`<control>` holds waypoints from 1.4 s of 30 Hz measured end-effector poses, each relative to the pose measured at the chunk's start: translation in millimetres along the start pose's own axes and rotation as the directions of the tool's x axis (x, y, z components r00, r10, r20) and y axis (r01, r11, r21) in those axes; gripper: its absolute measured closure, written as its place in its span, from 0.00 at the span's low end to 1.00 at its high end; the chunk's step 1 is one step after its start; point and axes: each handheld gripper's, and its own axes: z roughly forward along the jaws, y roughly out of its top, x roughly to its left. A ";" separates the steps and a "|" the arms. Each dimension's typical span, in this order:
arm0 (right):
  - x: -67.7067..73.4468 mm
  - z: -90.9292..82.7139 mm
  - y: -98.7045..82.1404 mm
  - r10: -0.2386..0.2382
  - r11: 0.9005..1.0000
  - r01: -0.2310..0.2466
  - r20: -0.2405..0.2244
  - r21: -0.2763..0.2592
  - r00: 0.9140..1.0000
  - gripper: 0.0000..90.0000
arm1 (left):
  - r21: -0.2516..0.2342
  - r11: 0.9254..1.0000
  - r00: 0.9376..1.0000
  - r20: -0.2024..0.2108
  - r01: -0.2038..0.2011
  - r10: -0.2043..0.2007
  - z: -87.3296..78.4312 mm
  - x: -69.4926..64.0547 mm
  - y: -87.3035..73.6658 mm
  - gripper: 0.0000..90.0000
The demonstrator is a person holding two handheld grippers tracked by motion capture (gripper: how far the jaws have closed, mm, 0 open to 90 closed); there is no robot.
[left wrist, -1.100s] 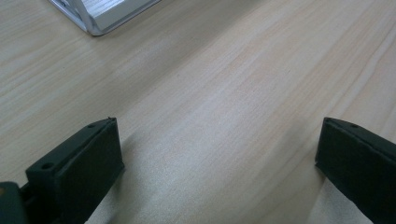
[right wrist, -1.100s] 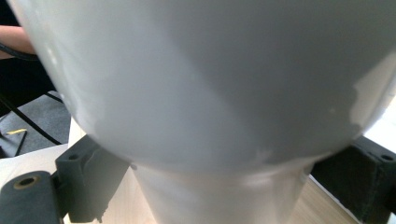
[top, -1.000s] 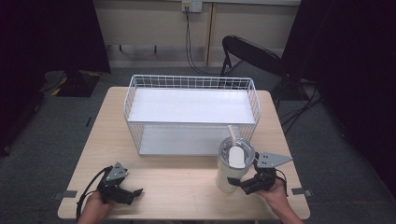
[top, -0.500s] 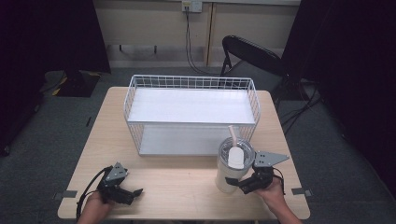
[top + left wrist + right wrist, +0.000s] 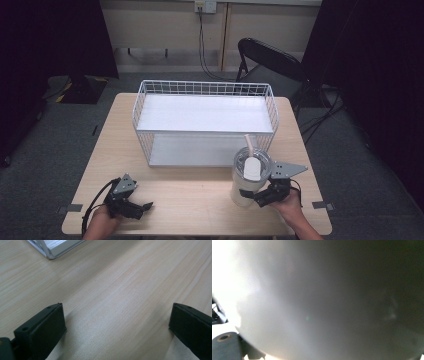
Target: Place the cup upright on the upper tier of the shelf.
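Low at the near edge of the pale wooden table (image 5: 200, 195): left gripper (image 5: 142, 207) with jaws spread wide, holding nothing. Right gripper (image 5: 254, 196) clamped on the upright white lidded tumbler (image 5: 248, 178) — straw tilted toward the white wire basket (image 5: 206, 120), just beyond, shelves bare.

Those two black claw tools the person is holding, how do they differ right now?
The left gripper rests low on the bare table with its jaws spread wide and nothing between them; the right gripper is closed around the pale tumbler. The left sits at the table's near left corner, the right near the wire basket. Both are black and hand-held.
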 end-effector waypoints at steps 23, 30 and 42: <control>3.0 -9.6 24.8 0.005 0.998 -0.002 0.044 -0.069 0.999 0.11 | 0.000 1.000 1.000 0.001 0.001 -0.001 0.0 0.1 0.0 0.00; 1.9 -10.0 46.4 -0.005 0.998 0.008 0.038 -0.068 0.999 0.11 | 0.000 1.000 1.000 0.001 0.001 -0.001 0.0 0.1 0.0 0.00; -2.4 -9.5 74.5 -0.025 0.998 0.027 0.031 -0.061 0.999 0.11 | -0.001 1.000 1.000 0.000 0.002 -0.002 0.0 0.0 -0.1 0.00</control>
